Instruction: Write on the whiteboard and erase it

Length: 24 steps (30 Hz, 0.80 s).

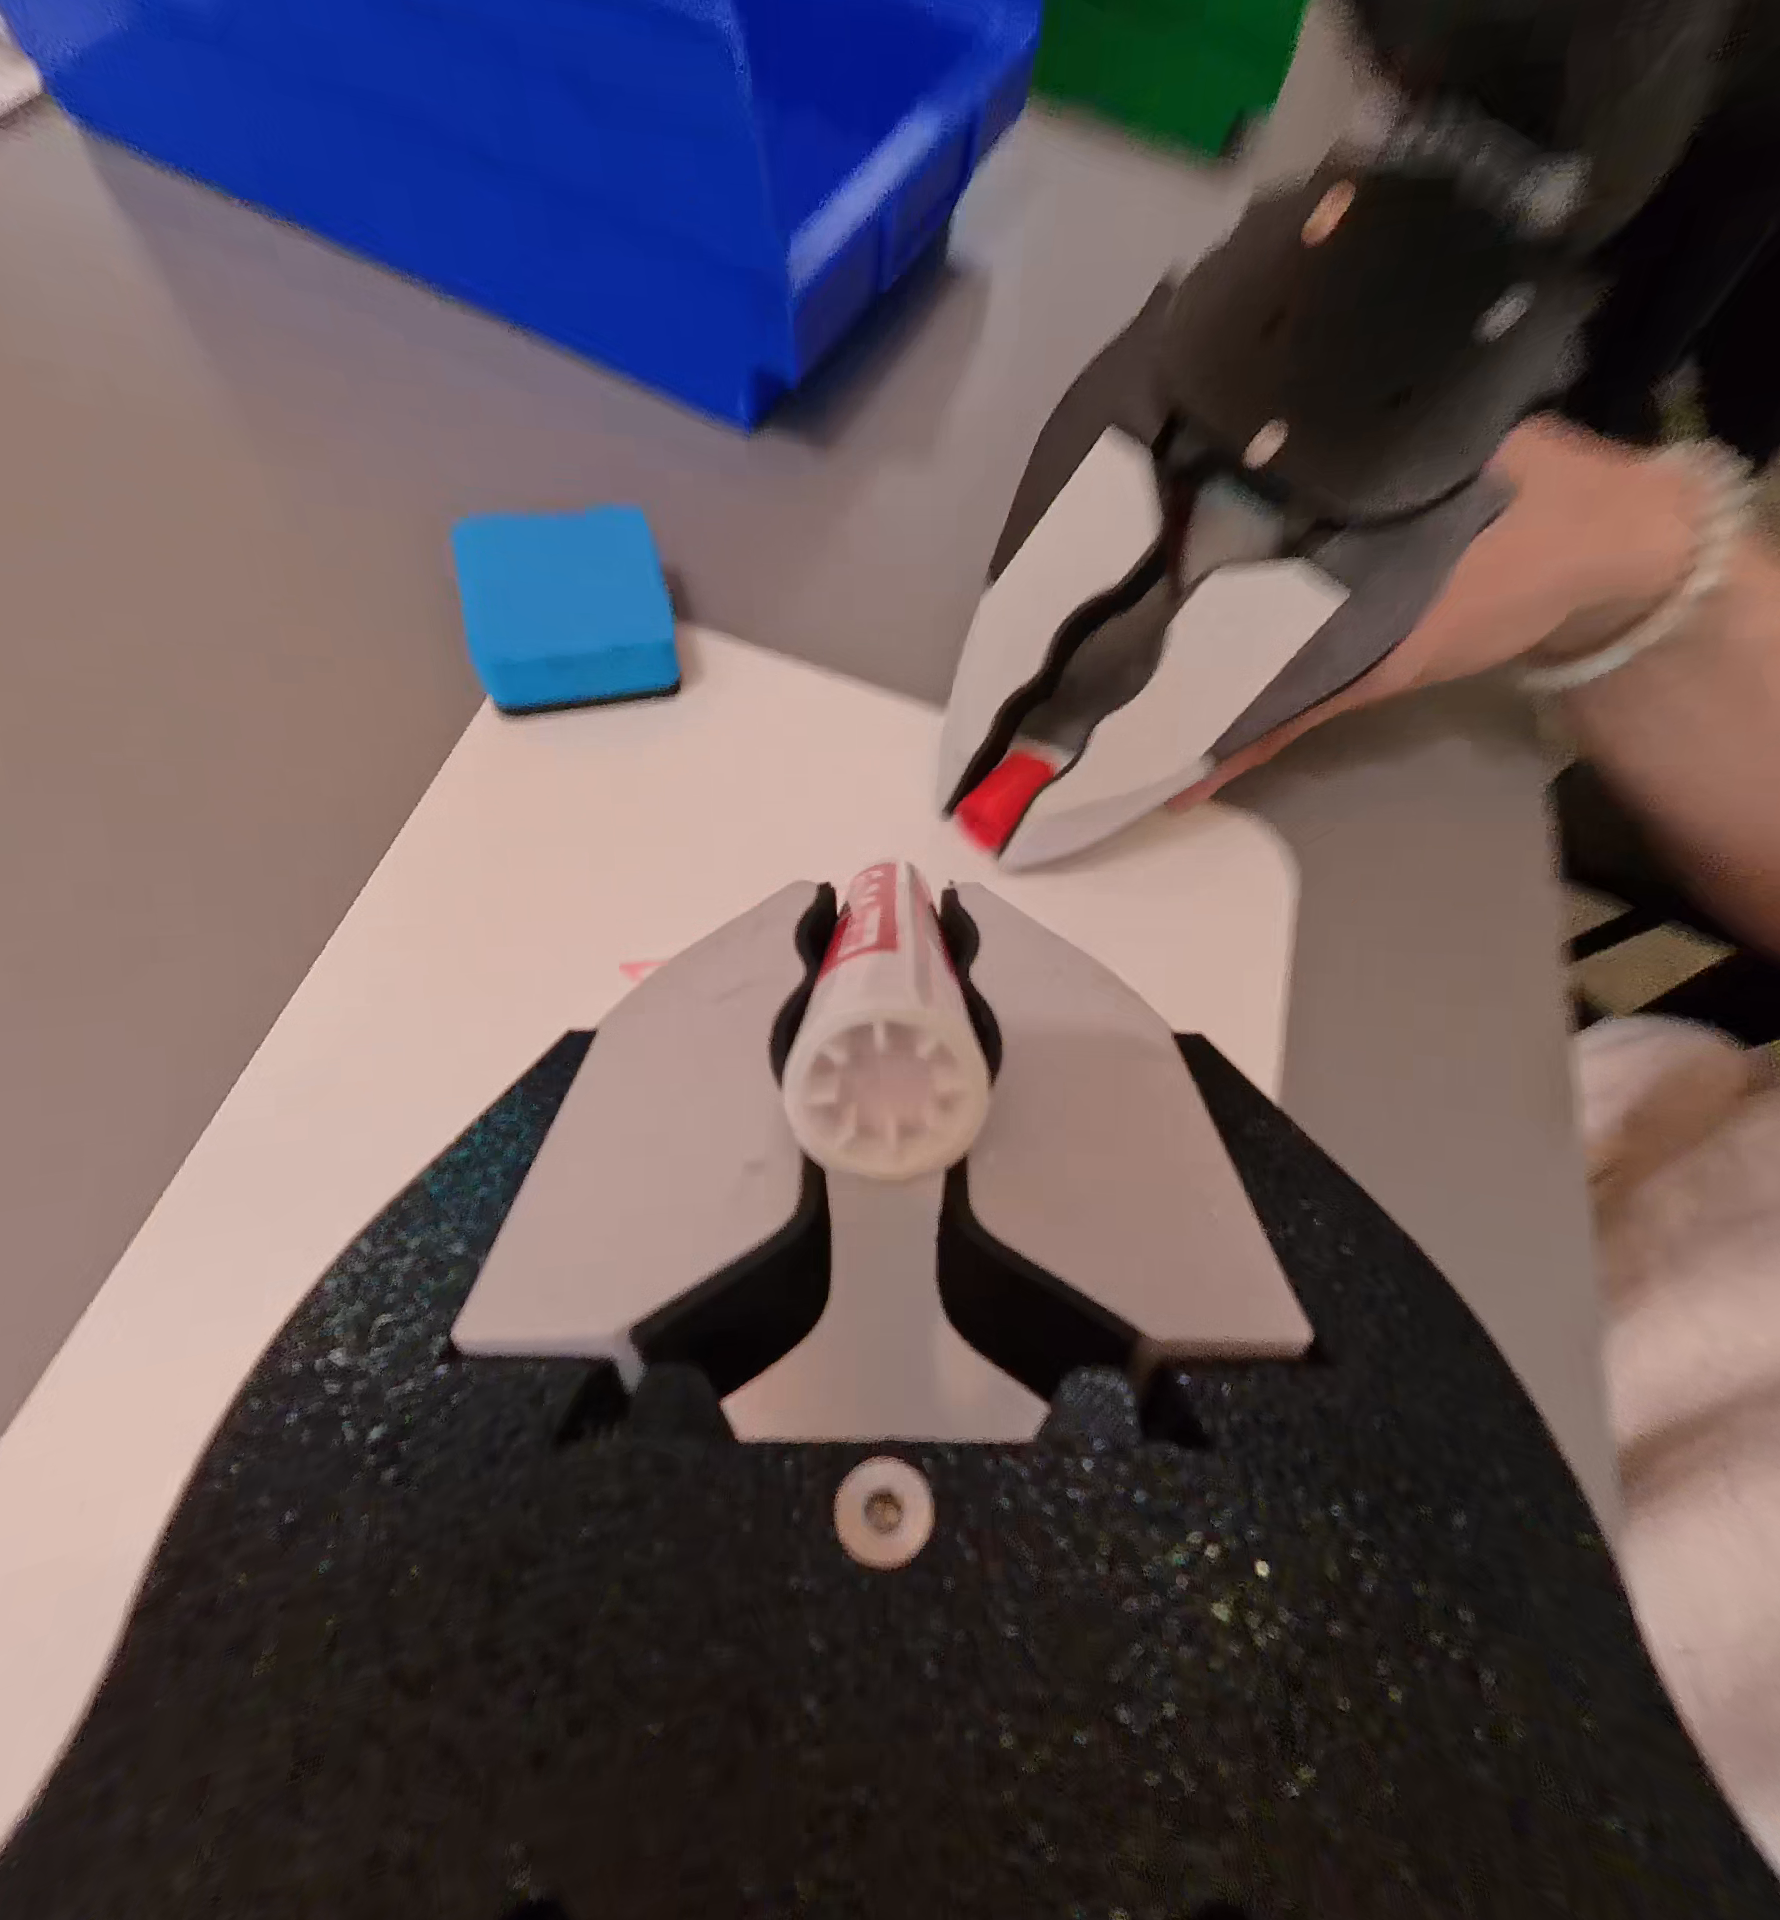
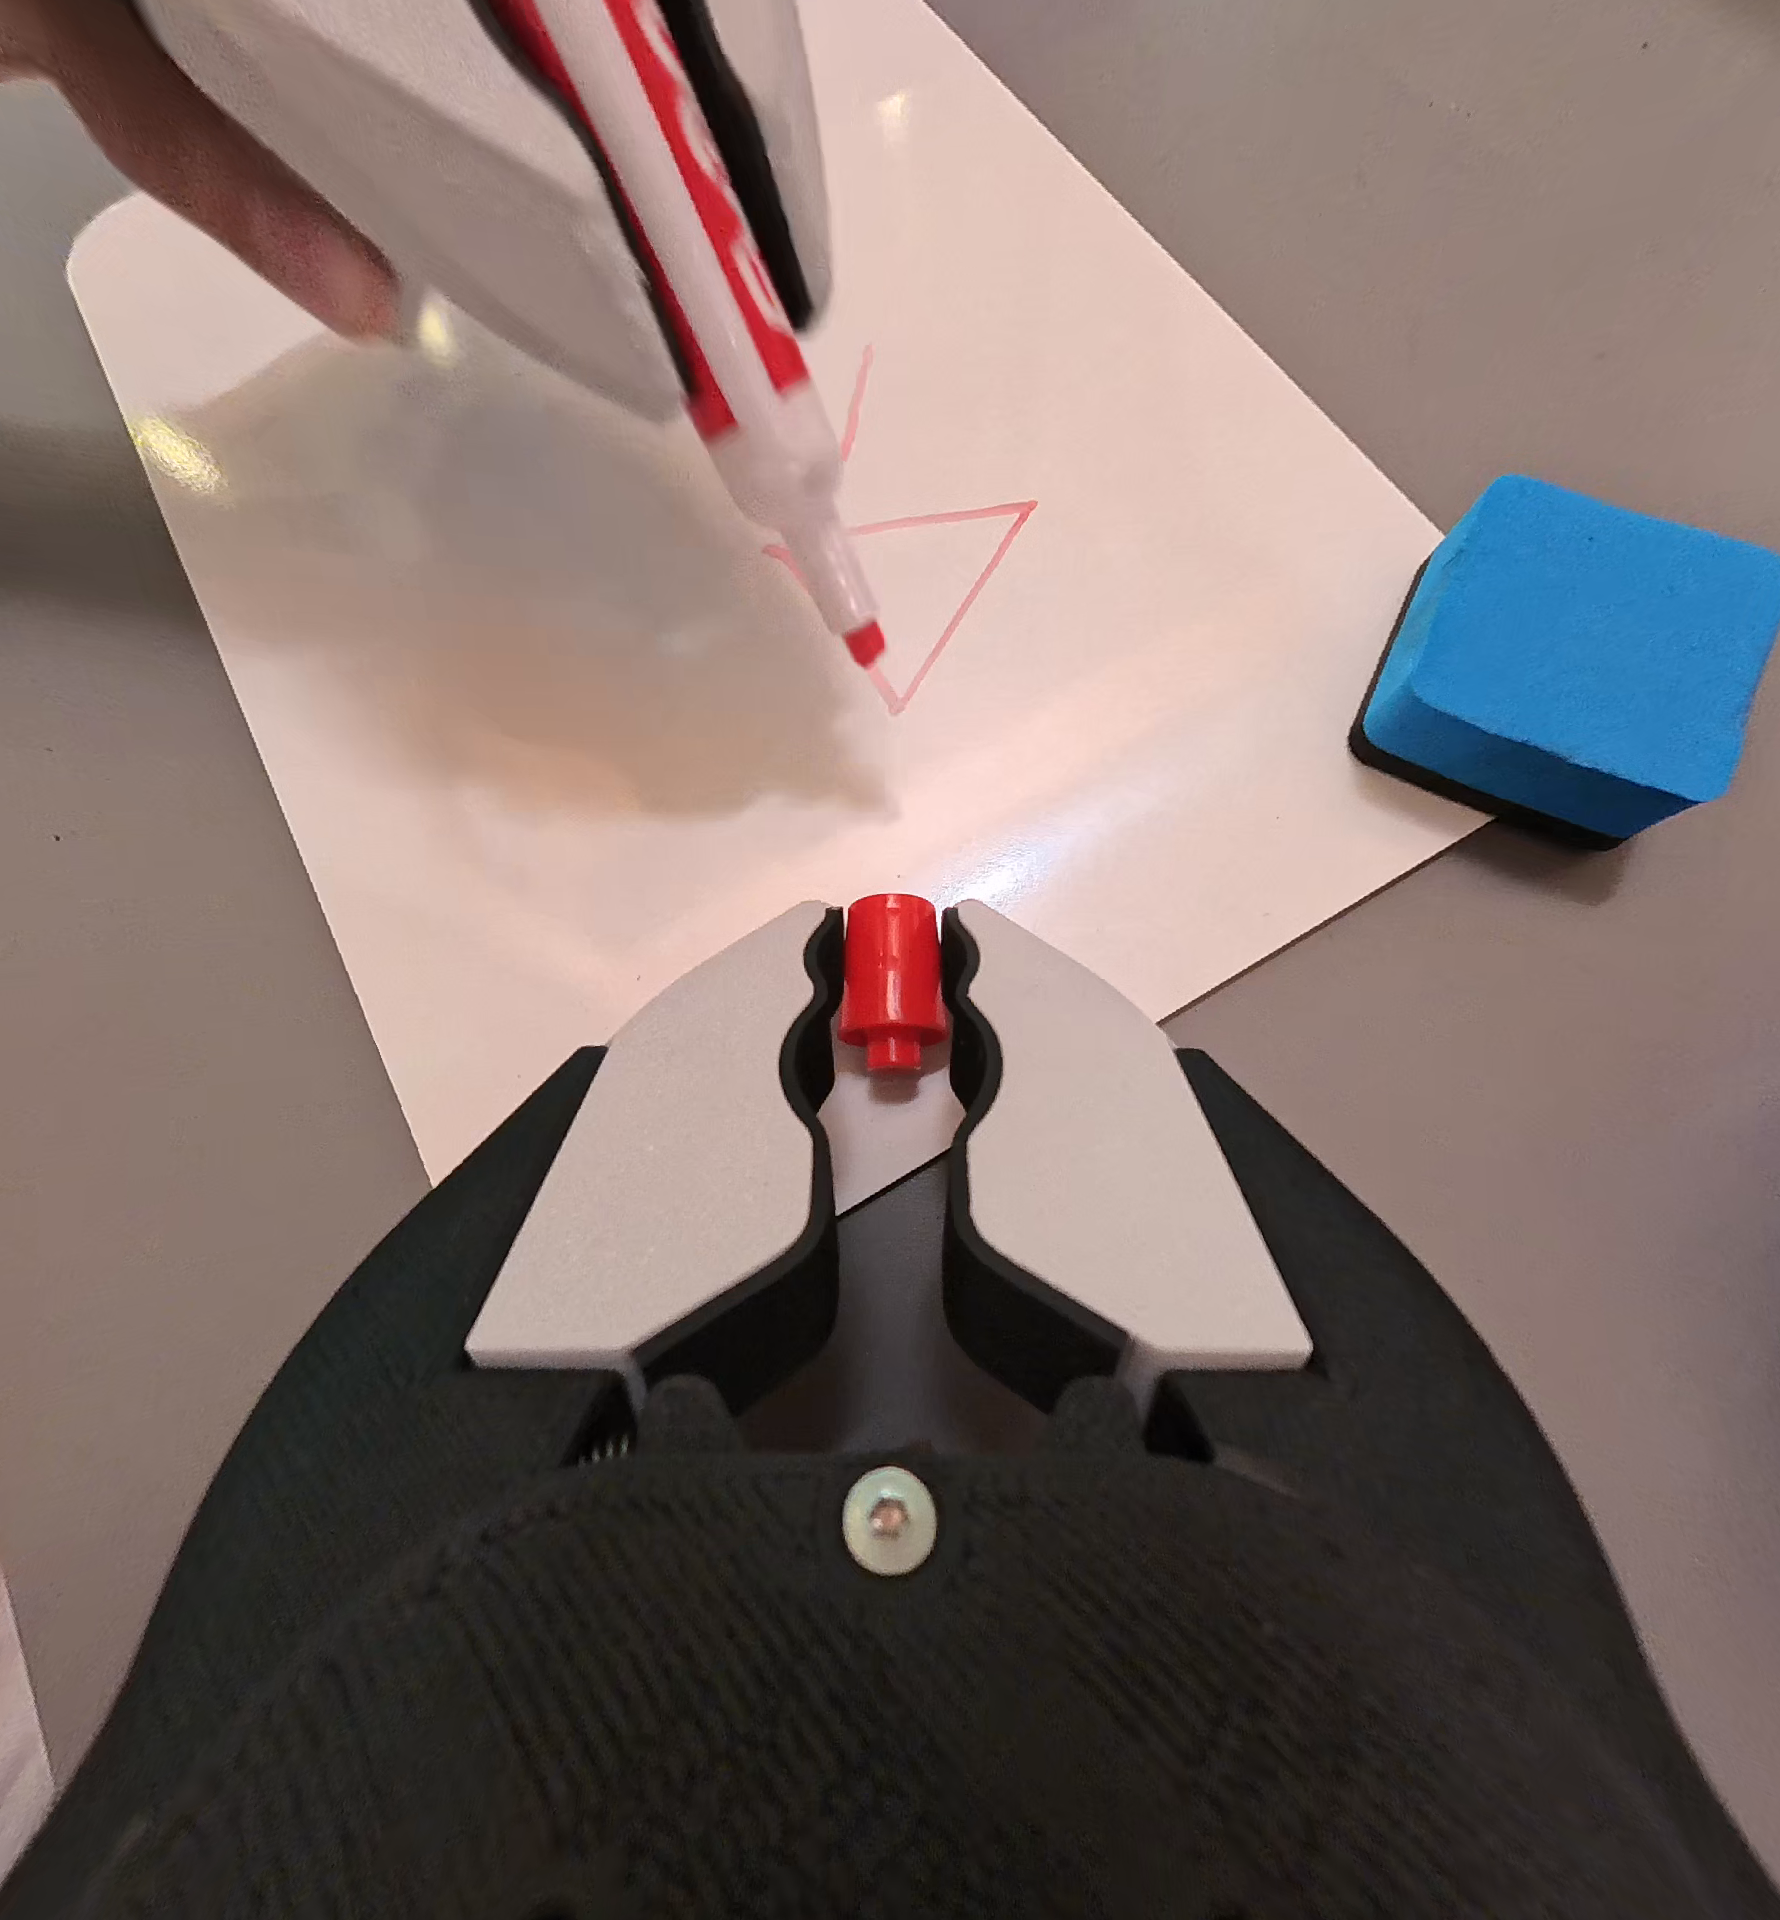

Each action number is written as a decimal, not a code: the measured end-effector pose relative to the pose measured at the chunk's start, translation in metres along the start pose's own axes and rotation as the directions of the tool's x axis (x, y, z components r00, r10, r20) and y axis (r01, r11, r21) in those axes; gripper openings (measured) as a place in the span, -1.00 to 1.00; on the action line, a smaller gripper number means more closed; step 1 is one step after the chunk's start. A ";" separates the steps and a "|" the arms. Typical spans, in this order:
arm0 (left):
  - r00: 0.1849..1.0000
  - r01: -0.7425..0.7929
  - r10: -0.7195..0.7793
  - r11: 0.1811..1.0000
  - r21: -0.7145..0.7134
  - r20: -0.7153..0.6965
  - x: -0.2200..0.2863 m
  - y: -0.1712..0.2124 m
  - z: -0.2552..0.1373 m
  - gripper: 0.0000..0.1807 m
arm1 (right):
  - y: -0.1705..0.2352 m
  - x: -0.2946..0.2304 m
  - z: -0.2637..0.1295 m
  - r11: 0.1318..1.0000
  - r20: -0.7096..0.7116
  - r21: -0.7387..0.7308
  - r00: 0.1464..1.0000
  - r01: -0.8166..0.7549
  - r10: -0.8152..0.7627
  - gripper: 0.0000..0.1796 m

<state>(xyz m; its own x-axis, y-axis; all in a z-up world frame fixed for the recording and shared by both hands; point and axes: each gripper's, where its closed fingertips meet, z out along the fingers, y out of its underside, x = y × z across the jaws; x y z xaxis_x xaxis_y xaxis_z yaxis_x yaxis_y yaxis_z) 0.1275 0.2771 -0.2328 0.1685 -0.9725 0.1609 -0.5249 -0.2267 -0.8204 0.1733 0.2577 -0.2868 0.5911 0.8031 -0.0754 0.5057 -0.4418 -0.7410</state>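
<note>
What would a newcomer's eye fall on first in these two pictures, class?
Probably the uncapped red marker, clamped in the left gripper, its tip just above a red triangle drawn on the whiteboard. Next, the red cap pinched in the right gripper, and the blue eraser at the board's edge.

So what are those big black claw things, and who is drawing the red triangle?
They are grippers, hand-held pinchers a person squeezes. Each carries a camera looking along its two fingers, so each picture is one gripper's own view. The left gripper pinches a red marker with its tip close over the whiteboard, beside a red triangle. The right gripper holds the marker's red cap. A blue eraser sits at the board's edge, partly on the grey table. A blue bin stands farther back.
</note>
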 end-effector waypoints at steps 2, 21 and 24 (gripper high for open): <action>0.998 0.038 -0.033 0.995 0.089 -0.060 0.008 -0.013 -0.010 -0.79 | 0.000 0.000 0.000 1.000 0.009 0.001 1.000 0.001 -0.001 -0.80; 0.965 0.130 -0.051 0.943 0.305 -0.256 0.046 -0.053 -0.040 -0.79 | -0.076 -0.038 -0.058 0.821 0.070 0.544 0.965 0.176 -0.253 -0.80; 0.966 0.115 -0.041 0.953 0.282 -0.256 0.049 -0.050 -0.038 -0.79 | -0.083 -0.044 -0.061 0.801 0.052 0.567 0.961 0.194 -0.270 -0.80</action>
<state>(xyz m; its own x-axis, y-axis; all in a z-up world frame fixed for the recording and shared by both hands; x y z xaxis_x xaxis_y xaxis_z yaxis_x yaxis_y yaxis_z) 0.1301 0.2391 -0.1628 -0.0294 -0.9438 0.3291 -0.2459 -0.3123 -0.9176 0.1438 0.2350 -0.1810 0.3989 0.9123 0.0930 0.1634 0.0291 -0.9861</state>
